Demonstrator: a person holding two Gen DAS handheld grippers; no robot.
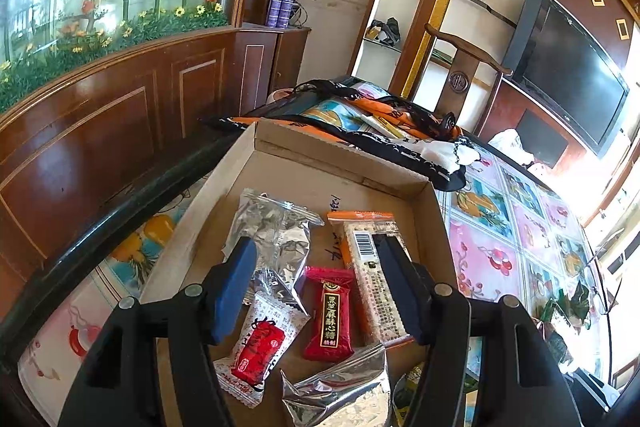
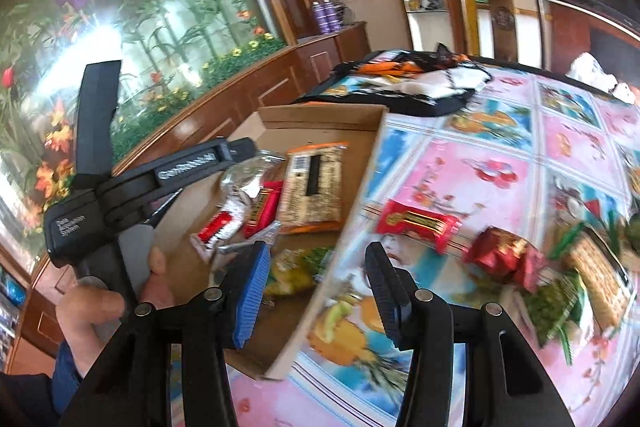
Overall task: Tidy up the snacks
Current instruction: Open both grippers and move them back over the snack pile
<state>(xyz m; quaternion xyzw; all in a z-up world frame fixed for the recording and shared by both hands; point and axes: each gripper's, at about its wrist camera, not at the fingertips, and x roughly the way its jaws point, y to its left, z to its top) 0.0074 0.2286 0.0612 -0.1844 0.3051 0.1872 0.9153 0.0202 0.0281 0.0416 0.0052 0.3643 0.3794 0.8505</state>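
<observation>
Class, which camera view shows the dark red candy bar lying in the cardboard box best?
The left wrist view: the dark red candy bar lies sharp and close in the cardboard box, its gold label characters legible. The right wrist view shows it smaller, blurred and partly covered by a silver wrapper.

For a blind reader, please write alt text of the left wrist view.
The open left gripper hovers over a cardboard box holding wrapped snacks: a red candy, a long cracker pack and silver packets. The box sits on a flowered tablecloth.

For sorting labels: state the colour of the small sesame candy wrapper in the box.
Red wrapper with a black label strip; clearest in the left wrist view.
</observation>
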